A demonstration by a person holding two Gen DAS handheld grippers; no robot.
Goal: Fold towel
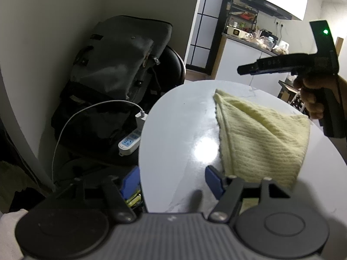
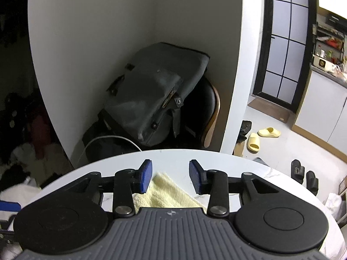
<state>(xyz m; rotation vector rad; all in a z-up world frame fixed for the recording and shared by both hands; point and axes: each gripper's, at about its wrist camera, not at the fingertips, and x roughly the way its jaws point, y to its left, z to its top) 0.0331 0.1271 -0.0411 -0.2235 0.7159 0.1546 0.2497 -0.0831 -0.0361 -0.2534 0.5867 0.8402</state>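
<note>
A pale yellow ribbed towel lies folded into a rough triangle on the round white table. My left gripper is open at the table's near edge. Its right finger sits beside the towel's near corner, with nothing between the pads. A hand holds my right gripper above the towel's far side. In the right wrist view, the right gripper is open. A towel corner lies on the table below and between its blue pads, which do not press on it.
A dark backpack rests on a chair against the wall beyond the table. A white power strip with a cable lies below the table's left edge. Yellow slippers and black sandals lie on the floor to the right.
</note>
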